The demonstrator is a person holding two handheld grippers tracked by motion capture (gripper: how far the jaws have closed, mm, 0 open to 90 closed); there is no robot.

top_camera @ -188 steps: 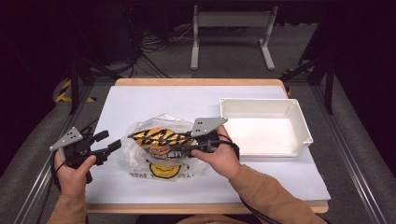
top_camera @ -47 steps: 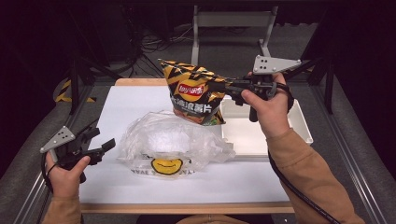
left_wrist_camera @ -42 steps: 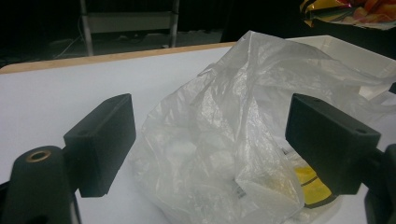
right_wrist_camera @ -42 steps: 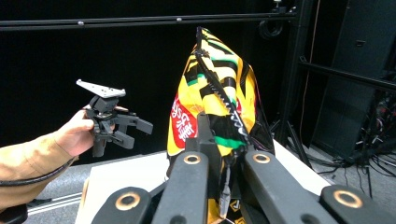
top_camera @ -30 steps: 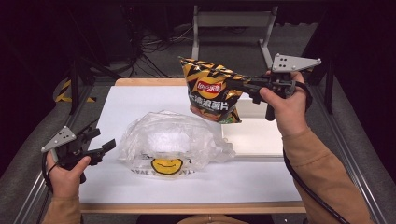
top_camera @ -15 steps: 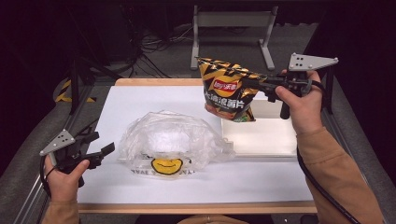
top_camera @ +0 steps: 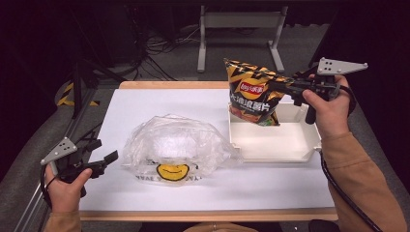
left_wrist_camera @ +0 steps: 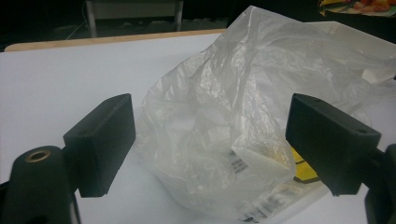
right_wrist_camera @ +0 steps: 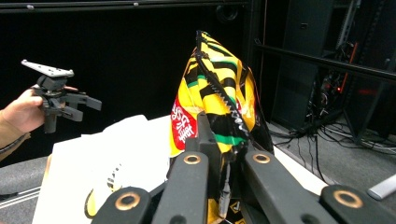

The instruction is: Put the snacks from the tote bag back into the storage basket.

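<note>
A black-and-yellow chip bag (top_camera: 250, 94) with a red logo hangs upright over the white tray (top_camera: 275, 141), its lower end just above the tray's back left part. My right gripper (top_camera: 276, 86) is shut on the bag's right edge; in the right gripper view the jaws pinch the chip bag (right_wrist_camera: 215, 84) at its crimped seam. A crumpled clear plastic bag (top_camera: 176, 145) with a yellow smiley lies on the table's middle. My left gripper (top_camera: 104, 152) stands open just left of it, nothing between its jaws, with the plastic bag (left_wrist_camera: 243, 84) right ahead.
A white sheet (top_camera: 159, 104) covers the wooden-edged table. A metal stand (top_camera: 239, 21) and cables lie on the floor beyond the far edge. Dark racks (right_wrist_camera: 327, 70) stand behind the chip bag in the right gripper view.
My right gripper has lifted the chip bag from the plastic bag and carried it right, now lowering it over the tray. The left gripper has barely moved.
</note>
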